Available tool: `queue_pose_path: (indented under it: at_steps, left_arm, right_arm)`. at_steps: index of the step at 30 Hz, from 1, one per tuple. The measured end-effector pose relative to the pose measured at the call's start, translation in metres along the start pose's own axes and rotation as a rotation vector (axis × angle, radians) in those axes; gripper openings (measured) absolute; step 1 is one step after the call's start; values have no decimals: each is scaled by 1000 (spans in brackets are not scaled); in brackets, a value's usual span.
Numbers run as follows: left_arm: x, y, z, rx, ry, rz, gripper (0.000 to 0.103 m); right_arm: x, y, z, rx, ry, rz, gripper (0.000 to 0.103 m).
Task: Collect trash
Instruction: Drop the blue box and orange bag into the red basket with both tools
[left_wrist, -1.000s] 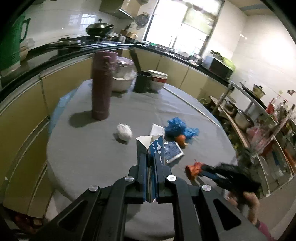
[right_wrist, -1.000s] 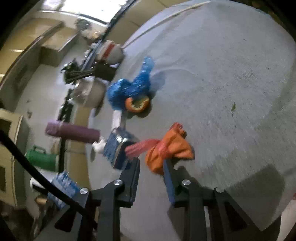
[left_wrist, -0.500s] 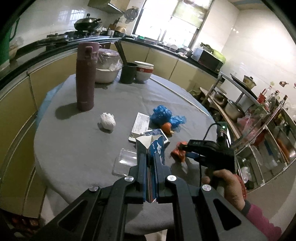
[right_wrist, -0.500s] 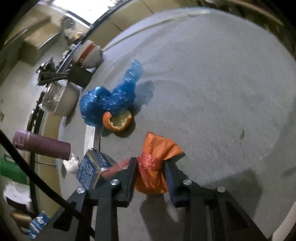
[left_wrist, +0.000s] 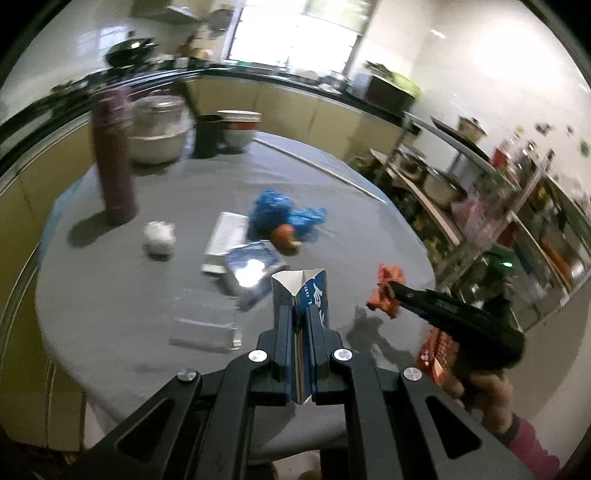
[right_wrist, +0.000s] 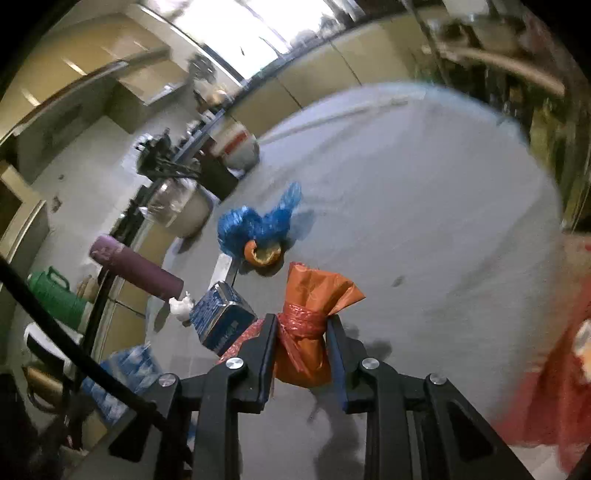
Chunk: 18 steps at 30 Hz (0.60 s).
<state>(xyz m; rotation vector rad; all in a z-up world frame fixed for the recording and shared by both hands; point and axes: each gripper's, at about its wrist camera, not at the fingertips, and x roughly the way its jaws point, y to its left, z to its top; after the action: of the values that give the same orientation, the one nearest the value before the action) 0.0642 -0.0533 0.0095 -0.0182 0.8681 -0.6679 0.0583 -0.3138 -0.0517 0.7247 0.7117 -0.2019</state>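
**Open cloth to the right; clutter at centre and rear**

The round table (left_wrist: 110, 314) has bare grey cloth along its right half and near edge. Centre: blue plastic bag (right_wrist: 255, 229), orange peel (right_wrist: 264, 254), blue box (right_wrist: 221, 321) and white flat packet (left_wrist: 226, 236), clustered and touching. Left of them: crumpled tissue (left_wrist: 159, 242), then the upright purple flask (left_wrist: 115, 158). A clear tray (left_wrist: 205, 332) lies near the front edge. Bowls and a dark cup (left_wrist: 207, 136) block the rear.

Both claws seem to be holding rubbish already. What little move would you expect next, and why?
Probably carrying the loads off to the red bin at the table's edge: the right gripper clamps a knotted orange bag, lifted clear, and the left gripper grips a blue carton. Neither can take more.
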Motion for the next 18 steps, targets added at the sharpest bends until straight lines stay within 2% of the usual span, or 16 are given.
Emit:
queue_pose_path:
  at_steps: [4,7,11,14,18]
  left_arm:
    - [19,-44,4,88,19,-63,7]
    - [37,-85,6,163,45,-133,7]
    - [69,-148,2,261,104,-235,7]
    - [94,-194,-7,333,153,-286,7]
    - [131,-264,-36,447,234,-347,8]
  right_arm:
    - [-60,-43,-10,36,-75,21,28]
    - [-103,-80,-21,65,-133,-26,29]
    - [-158,-149,-42,175,-191,-111,29]
    - [-185,-193,-56,270,-216,-150,29]
    - [-201,-235,-74,356,-222,-195,30]
